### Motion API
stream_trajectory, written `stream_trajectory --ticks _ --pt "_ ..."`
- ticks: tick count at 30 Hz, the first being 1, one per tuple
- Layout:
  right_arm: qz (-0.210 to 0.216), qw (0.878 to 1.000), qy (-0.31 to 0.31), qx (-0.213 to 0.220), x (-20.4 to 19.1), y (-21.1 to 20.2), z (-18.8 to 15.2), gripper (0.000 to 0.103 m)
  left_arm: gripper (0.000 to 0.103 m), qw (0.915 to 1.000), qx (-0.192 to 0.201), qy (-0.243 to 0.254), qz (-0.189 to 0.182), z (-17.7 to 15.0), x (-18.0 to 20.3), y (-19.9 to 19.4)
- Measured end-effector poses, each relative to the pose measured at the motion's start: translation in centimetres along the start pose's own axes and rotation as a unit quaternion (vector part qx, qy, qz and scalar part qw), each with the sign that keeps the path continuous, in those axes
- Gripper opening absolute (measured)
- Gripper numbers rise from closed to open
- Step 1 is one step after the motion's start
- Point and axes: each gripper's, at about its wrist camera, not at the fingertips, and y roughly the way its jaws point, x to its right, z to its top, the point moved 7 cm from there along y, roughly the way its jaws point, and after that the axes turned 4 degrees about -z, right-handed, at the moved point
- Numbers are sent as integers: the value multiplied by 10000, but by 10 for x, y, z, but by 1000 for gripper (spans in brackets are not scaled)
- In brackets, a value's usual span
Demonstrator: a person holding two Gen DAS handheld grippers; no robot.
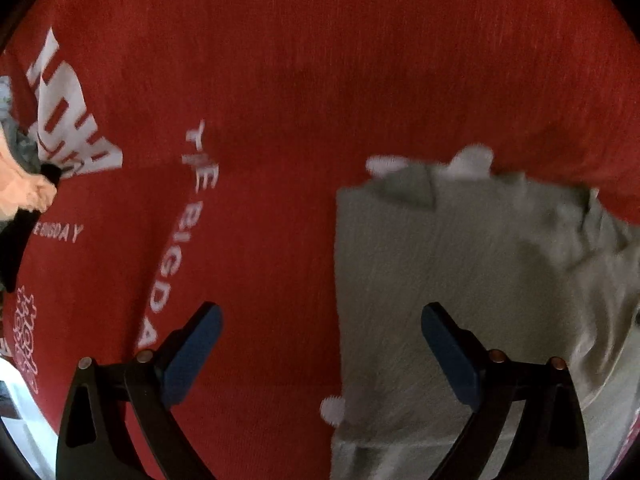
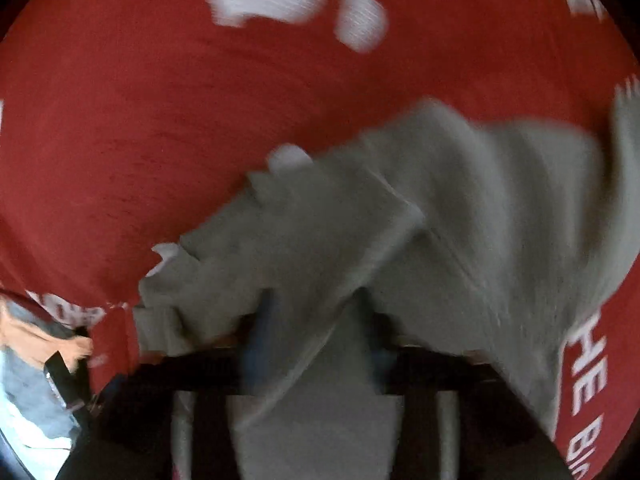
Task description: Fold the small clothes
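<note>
A small grey garment point(image 1: 460, 272) lies on a red cloth with white lettering point(image 1: 280, 80). In the left wrist view its straight left edge runs down the middle, with white trim bits at its top and bottom. My left gripper point(image 1: 320, 344) is open and empty above that edge, one blue pad over the red cloth, the other over the grey fabric. In the right wrist view the same grey garment point(image 2: 440, 200) is lifted and blurred. My right gripper point(image 2: 316, 344) is shut on a bunched part of it, and fabric drapes over the fingers.
The red cloth point(image 2: 200, 100) covers the whole work surface. A person's hand point(image 1: 24, 188) shows at the left edge of the left wrist view. A hand and a black strap point(image 2: 64, 376) show at the lower left of the right wrist view.
</note>
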Motion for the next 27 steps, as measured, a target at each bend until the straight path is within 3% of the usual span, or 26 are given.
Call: stream_trajectory --ticks 5,6,7,8,9,13,15,17,20,21,22,27 --pt "475 9959 769 -103 19 9 4 71 100 9997 -53 184 156 22 18 18" --pt "552 9938 957 -155 19 16 7 64 100 9996 -68 209 200 22 22 21" --pt "564 9927 1050 -209 16 21 10 36 100 9992 -95 240 305 22 24 25" --pt "585 9921 1054 -333 11 26 15 18 100 9986 -139 271 437 22 25 29" --pt "628 9923 989 -396 1 27 21 8 100 9982 -141 264 522 21 24 30" --pt "1118 9921 100 559 -39 -22 50 8 100 9968 -94 190 768 18 12 29" --pt "1093 9908 252 763 -28 -29 55 8 100 9953 -156 189 936 15 2 34" --pt "668 9949 435 612 -3 -15 52 8 100 9948 -198 123 995 13 -6 39" --pt "-159 9986 494 -116 38 17 21 12 100 9952 -202 53 956 13 -17 40" --pt "63 9985 547 3 43 13 15 9 101 9944 -179 157 1029 12 -20 40" --pt "109 9982 597 42 46 8 11 13 101 9939 -156 241 1068 12 -23 40" --pt "-299 9990 333 43 42 -19 -4 18 101 9896 -182 397 1370 10 -40 39"
